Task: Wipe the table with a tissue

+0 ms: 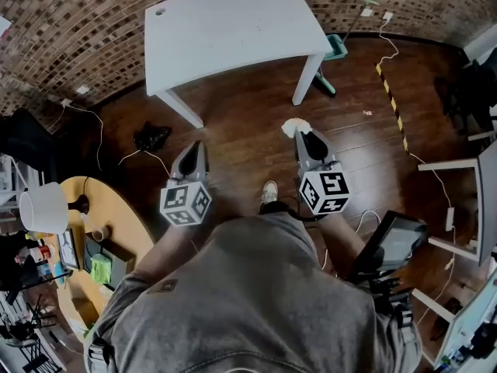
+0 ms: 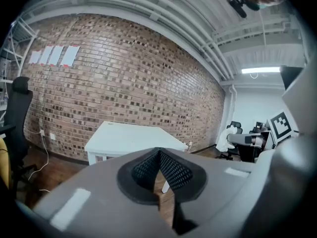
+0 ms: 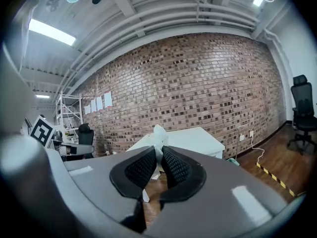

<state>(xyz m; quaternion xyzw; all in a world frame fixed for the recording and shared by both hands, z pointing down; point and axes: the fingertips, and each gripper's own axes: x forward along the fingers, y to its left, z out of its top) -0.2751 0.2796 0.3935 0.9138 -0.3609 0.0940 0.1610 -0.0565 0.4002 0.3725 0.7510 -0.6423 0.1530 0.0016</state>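
Observation:
A white table stands against the brick wall, some way ahead of me; it also shows as the white table in the left gripper view and the white table in the right gripper view. My right gripper is shut on a white tissue, whose crumpled end sticks out past the pads as the tissue. My left gripper is shut with nothing between its pads. Both grippers hang over the wooden floor, short of the table.
A yellow round table with a lamp and clutter is at my left. Cables, a black bundle and a hazard-striped strip lie on the floor. A green dustpan leans by the table. White desks stand at right.

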